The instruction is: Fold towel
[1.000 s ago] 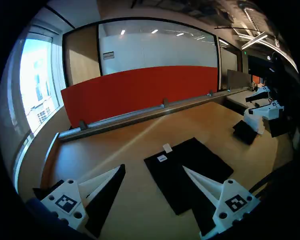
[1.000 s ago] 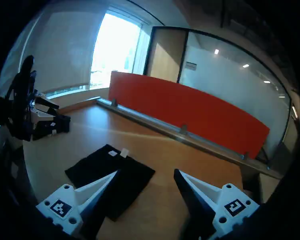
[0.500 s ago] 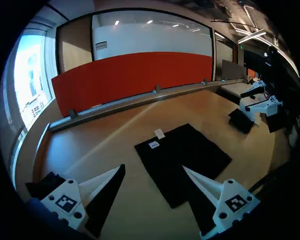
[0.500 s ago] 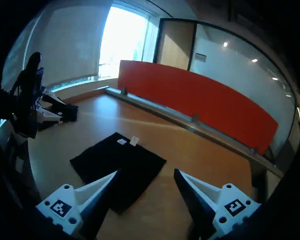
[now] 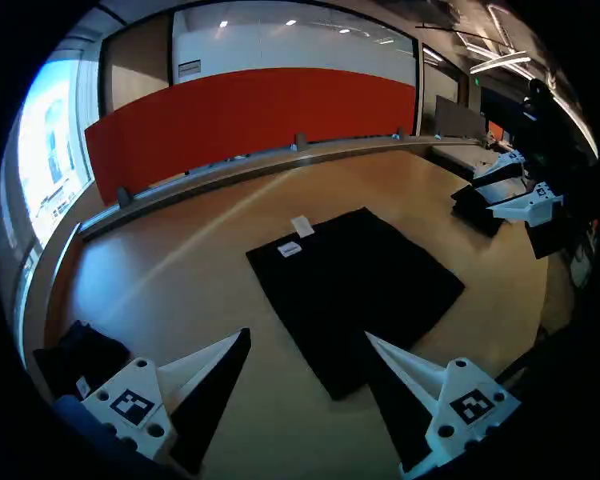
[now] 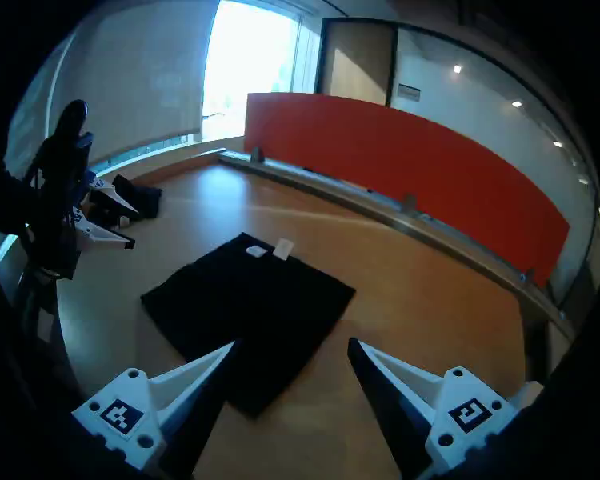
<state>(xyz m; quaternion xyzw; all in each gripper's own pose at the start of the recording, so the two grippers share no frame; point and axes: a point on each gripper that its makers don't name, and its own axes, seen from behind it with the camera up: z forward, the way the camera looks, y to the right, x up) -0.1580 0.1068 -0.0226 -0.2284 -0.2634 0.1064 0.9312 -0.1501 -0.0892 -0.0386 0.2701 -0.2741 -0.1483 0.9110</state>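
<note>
The left tongs [image 5: 306, 334] are being held wide open above the desk. Nothing is being gripped between the white, black-padded fingers [image 5: 208, 364]. The right tongs [image 6: 292, 342] are likewise being held wide apart, with nothing between them. In each view the near edge of the towel is being overlapped by one finger; whether it is being touched cannot be told.

The black rectangular towel [image 5: 356, 280] is being shown lying flat and unfolded on the light brown wooden desk [image 5: 180, 264], ahead of both tongs. Two small white labels [image 5: 290, 249] are being shown at its far edge, one on the cloth and one projecting past it. In the right gripper view the towel [image 6: 252, 304] is being seen with one corner pointing toward the camera.

In the left gripper view the right tongs are being seen at the right edge, just beyond the towel's far right corner. In the right gripper view the left tongs are being seen at the left, well apart from the towel, with a dark bundle of cloth [image 6: 136, 196] just beside them.

The far edge of the desk is being bounded by a grey metal rail [image 5: 244, 172] carrying a long red partition panel [image 5: 252, 112]. Behind it, a glazed wall is being lit by ceiling lights, and a bright window [image 6: 252, 56] is being shown to one side.
</note>
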